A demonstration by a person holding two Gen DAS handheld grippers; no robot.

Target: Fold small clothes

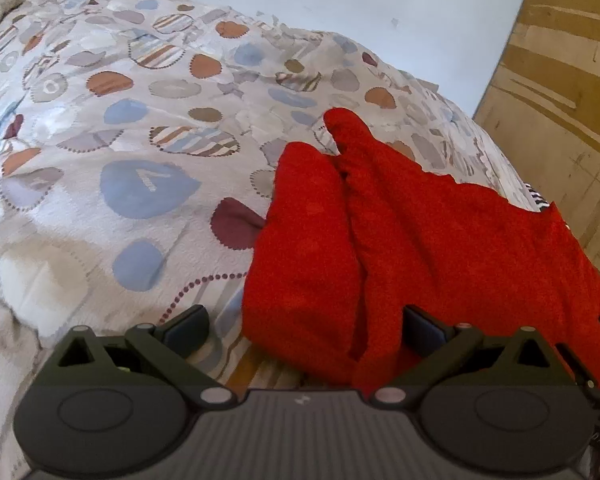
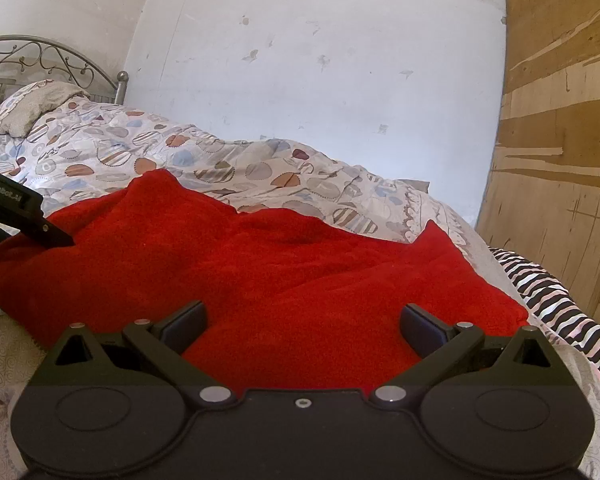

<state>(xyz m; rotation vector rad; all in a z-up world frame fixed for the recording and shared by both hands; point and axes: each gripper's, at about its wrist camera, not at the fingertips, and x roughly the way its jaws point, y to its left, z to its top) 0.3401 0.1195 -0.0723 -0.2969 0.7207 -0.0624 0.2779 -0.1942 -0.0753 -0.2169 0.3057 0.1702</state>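
Left wrist view: left tongs [image 1: 304,330] spread low over the rumpled, fuzzy red cloth [image 1: 400,248] on the bed's patterned quilt [image 1: 140,128]. Right tongs [image 2: 302,328] likewise spread above it.

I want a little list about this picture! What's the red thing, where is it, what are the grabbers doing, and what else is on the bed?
red thing: red cloth, rumpled, not neatly folded
where: on the patterned bedspread
left hand-held gripper: open, one finger over the cloth's edge
right hand-held gripper: open, over the cloth
also on bed: black-and-white striped fabric, at the cloth's right
behind: white wall
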